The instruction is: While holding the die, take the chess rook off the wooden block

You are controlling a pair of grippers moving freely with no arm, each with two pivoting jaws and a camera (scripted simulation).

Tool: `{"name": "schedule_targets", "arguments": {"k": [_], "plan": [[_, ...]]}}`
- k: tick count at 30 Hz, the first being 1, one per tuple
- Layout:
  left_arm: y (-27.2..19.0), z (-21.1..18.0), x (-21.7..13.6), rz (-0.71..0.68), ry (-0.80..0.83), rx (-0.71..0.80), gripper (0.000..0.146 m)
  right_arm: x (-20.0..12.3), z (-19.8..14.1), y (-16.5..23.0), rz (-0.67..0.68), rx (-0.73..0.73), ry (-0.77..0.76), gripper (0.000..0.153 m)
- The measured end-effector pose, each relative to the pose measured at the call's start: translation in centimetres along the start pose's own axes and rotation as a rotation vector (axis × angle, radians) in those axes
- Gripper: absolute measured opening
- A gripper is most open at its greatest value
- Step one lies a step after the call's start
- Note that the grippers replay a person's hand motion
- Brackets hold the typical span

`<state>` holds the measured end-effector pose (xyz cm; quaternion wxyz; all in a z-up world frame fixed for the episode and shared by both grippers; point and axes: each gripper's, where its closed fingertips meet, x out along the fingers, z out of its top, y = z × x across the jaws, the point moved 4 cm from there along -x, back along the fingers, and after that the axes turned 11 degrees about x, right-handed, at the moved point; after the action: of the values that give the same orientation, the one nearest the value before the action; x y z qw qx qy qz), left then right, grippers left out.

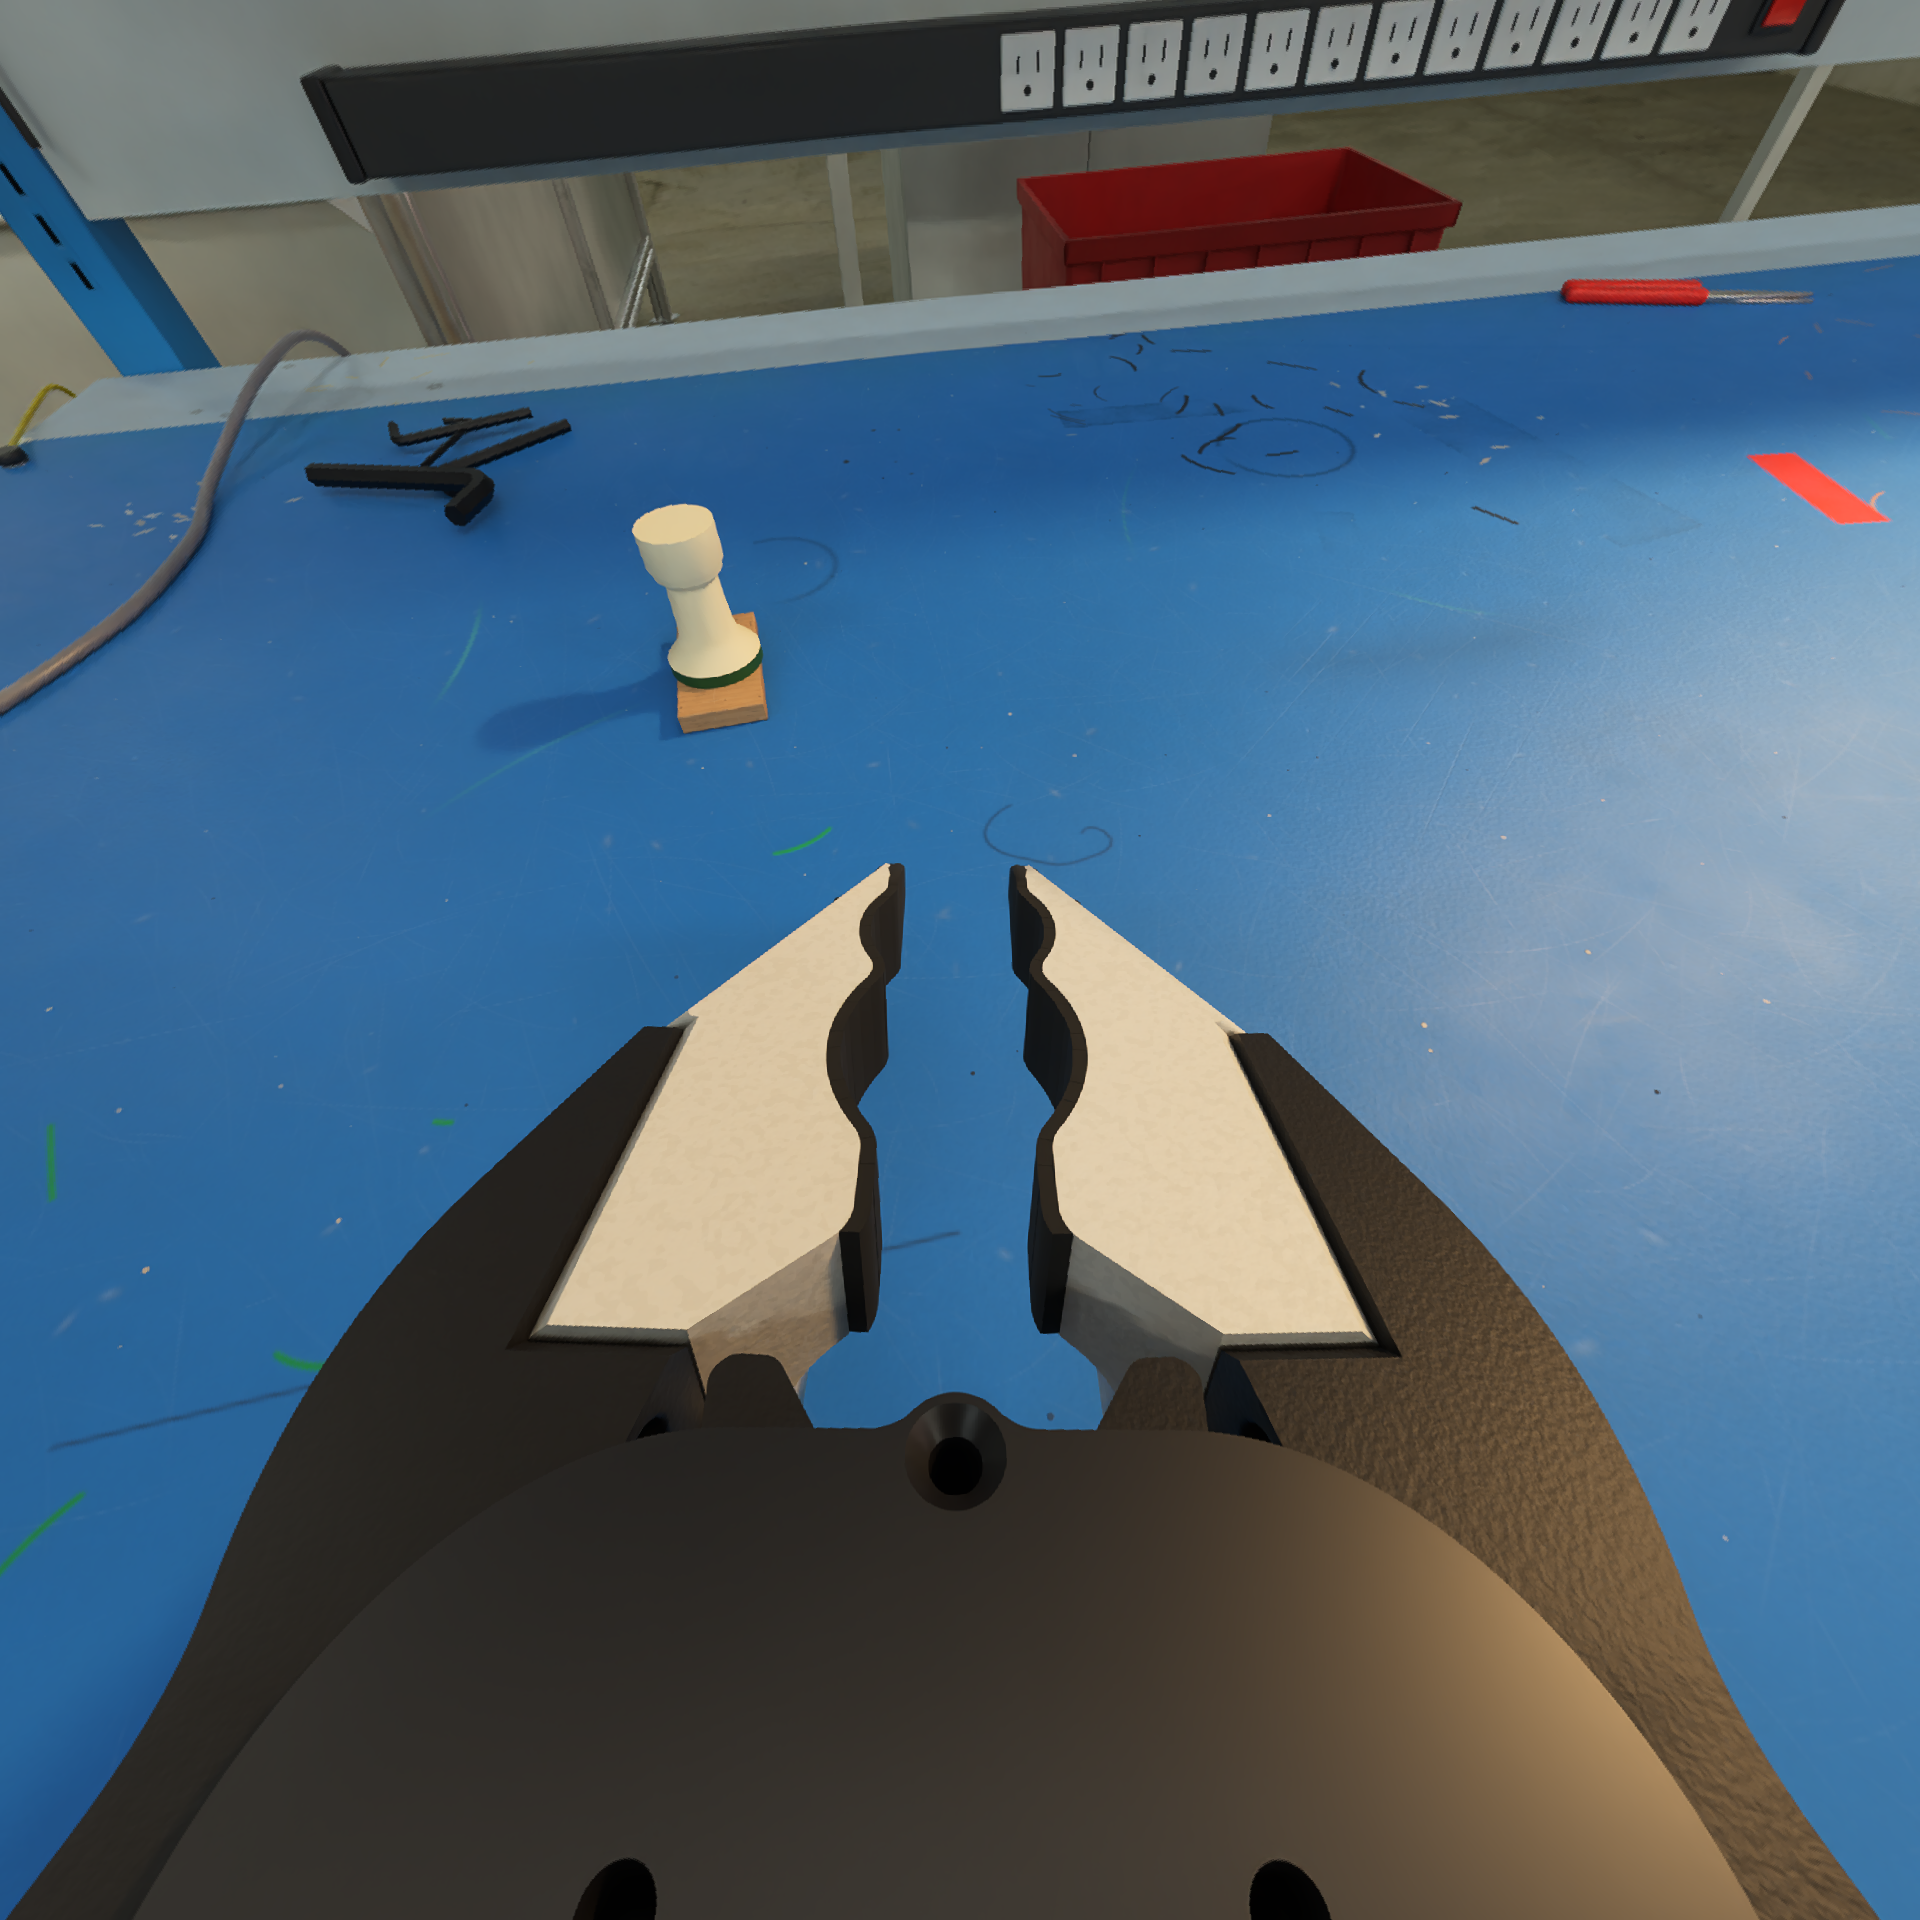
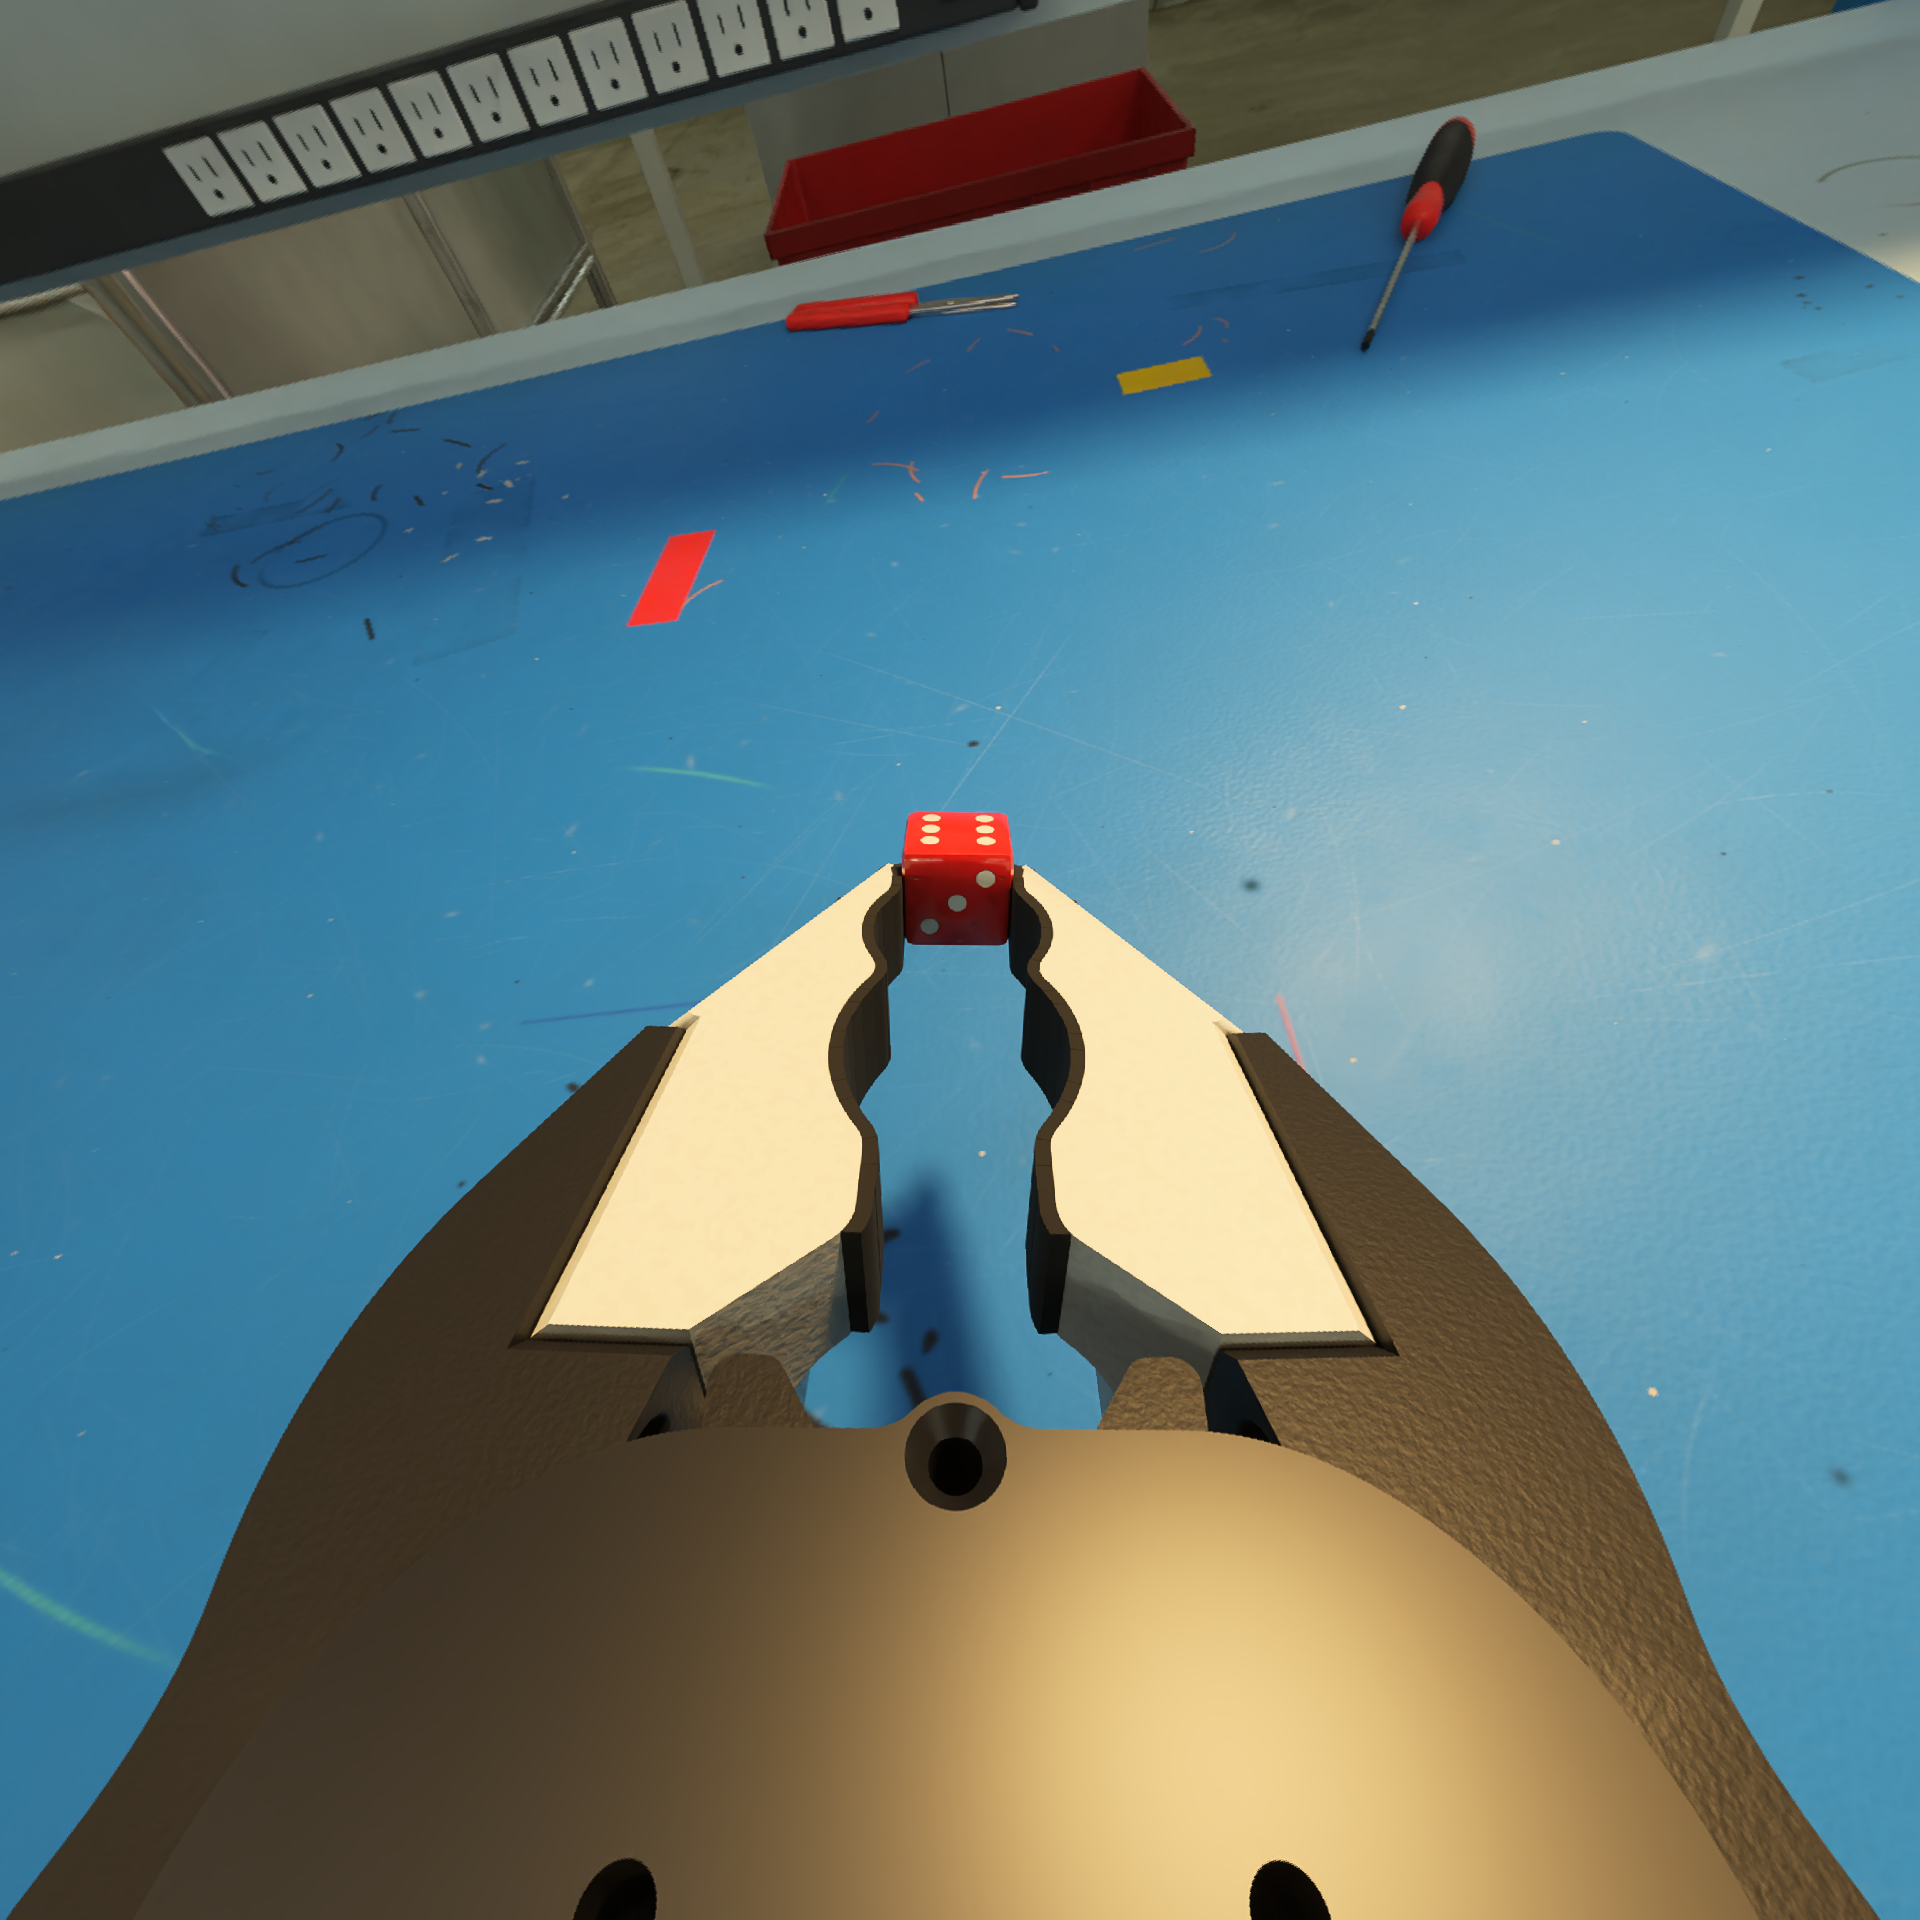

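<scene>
Two fingers of the left claw (image 1: 956,883) stand apart in the left wrist view, with a narrow gap of bare blue mat (image 1: 1351,790) showing between the tips; they grip nothing. Ahead of the claw and off to its left stands the cream rook (image 1: 694,597), upright on the small wooden block (image 1: 722,698), well apart from the fingertips. The rook has a dark green ring at its foot, and it covers most of the block's top. Farther on in the same direction, beyond the rook, lie some black hex keys (image 1: 436,462), and a grey cable (image 1: 156,561) runs along the mat at the far left. Ahead and to the right lies a strip of red tape (image 1: 1818,488), and past it, near the back edge, a red-handled tool (image 1: 1662,294). Behind the bench sit a red bin (image 1: 1236,223) and a black power strip (image 1: 935,88) with a row of white sockets.

In the right wrist view, the right claw (image 2: 956,883) is closed on the red die (image 2: 956,878), pinched at the very tips of both fingers. The die's white pips show on its top and near faces. Ahead and to the left lies the red tape (image 2: 670,579); farther ahead lies the red-handled tool (image 2: 883,310), with a yellow tape strip (image 2: 1164,375) to its right. A screwdriver (image 2: 1418,223) with a black and red handle lies far ahead on the right. The red bin (image 2: 977,166) and the power strip (image 2: 468,104) show beyond the mat's back edge. The rook and block are out of this view.
</scene>
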<state>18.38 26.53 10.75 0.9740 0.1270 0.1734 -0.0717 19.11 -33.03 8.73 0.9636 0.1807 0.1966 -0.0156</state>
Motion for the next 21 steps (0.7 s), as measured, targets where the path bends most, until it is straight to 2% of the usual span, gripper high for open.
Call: {"name": "schedule_targets", "arguments": {"k": [6,13,17,21], "plan": [[-0.2,0.0,-0.3,-0.015,-0.006,-0.003,0.02,-1.7,-0.6,3.5,0.102,0.013,-0.02,0.019],[-0.2,-0.3,0.4,-0.056,0.015,-0.04,0.022,-2.6,-1.7,9.5,0.283,-0.093,-0.073,0.019],[-0.5,-0.4,1.1,-0.075,0.031,-0.026,0.022,-2.5,-2.5,11.1,0.371,-0.135,-0.052,0.019],[-0.8,-0.5,1.5,-0.074,0.046,-0.008,0.023,-2.3,-3.2,11.6,0.387,-0.163,-0.031,0.019]]}}
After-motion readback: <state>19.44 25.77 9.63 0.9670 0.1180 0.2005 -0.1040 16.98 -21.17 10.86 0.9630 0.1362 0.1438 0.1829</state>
